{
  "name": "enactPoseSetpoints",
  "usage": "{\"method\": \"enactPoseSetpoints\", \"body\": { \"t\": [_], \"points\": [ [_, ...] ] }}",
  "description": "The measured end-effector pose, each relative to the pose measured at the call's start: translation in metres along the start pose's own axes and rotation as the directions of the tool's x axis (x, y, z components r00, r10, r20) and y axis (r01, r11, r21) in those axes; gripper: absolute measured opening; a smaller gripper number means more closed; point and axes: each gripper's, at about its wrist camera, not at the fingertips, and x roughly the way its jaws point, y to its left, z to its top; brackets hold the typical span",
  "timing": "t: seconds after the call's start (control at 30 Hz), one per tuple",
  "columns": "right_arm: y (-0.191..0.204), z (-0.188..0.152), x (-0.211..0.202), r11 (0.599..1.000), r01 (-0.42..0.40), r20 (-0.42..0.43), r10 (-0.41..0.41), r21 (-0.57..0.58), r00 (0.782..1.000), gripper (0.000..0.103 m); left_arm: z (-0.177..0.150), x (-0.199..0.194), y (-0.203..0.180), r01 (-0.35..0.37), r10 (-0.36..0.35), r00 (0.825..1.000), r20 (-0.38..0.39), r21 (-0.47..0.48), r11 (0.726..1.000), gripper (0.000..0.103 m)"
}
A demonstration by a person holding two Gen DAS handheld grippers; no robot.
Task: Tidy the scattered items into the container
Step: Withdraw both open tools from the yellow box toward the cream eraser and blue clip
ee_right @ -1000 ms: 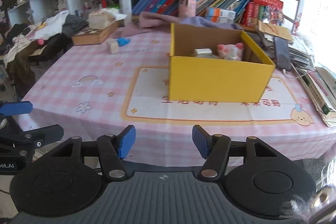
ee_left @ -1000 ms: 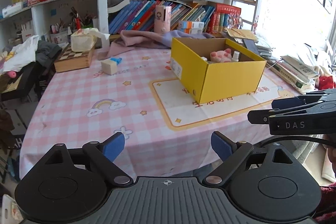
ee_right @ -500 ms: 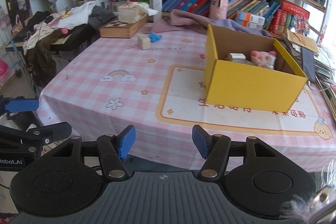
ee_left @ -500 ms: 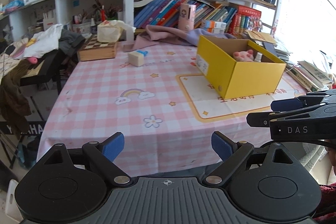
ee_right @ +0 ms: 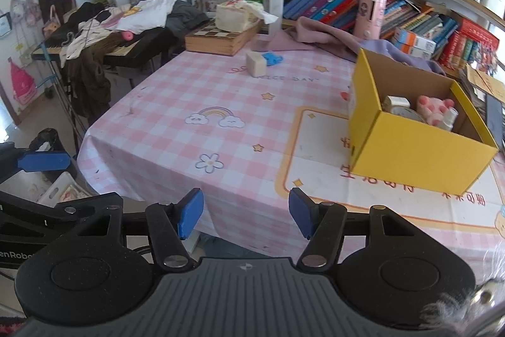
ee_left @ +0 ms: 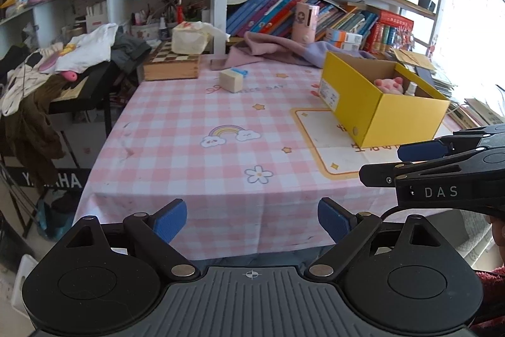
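A yellow cardboard box (ee_left: 378, 106) (ee_right: 410, 153) stands open on the right of the pink checked tablecloth. It holds a pink plush toy (ee_right: 435, 109) and some small bottles. Far back on the table lie a beige block (ee_left: 231, 80) (ee_right: 256, 63) and, right behind it, a small blue item (ee_right: 272, 58). My left gripper (ee_left: 251, 221) hovers open over the table's near edge with nothing between its fingers. My right gripper (ee_right: 245, 217) is also open and empty, near the front edge, left of the box. A small red thing (ee_right: 344, 95) peeks out by the box's far left corner.
A wooden chessboard case (ee_right: 221, 38) with a tissue pack on it and a purple cloth (ee_right: 318, 35) lie along the table's back edge, under full bookshelves. A keyboard stand piled with clothes (ee_left: 63, 65) is left of the table. Stacked books (ee_left: 483, 112) sit at the far right.
Both views have swung to the left, so the yellow box has slid rightwards in frame and the table's left edge and keyboard stand have come into sight. Neither gripper's jaws have changed.
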Motion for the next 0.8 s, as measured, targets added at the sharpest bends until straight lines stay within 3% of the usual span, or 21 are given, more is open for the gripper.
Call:
{"method": "enactPoseSetpoints", "body": {
  "t": [0.4,0.8],
  "points": [
    [0.001,0.019,0.033,1.000,-0.024,-0.013,0.024,0.001,1.000,0.059,0.015,0.030,0.011,-0.003,0.004,0.999,-0.033,0.027,1.000,0.092],
    [-0.024,0.074,0.093,0.999,-0.034,-0.014,0.034,0.009,0.999,0.059,0.056,0.088,0.020,-0.006,0.009,0.998,-0.068,0.051,0.999,0.092]
  ]
}}
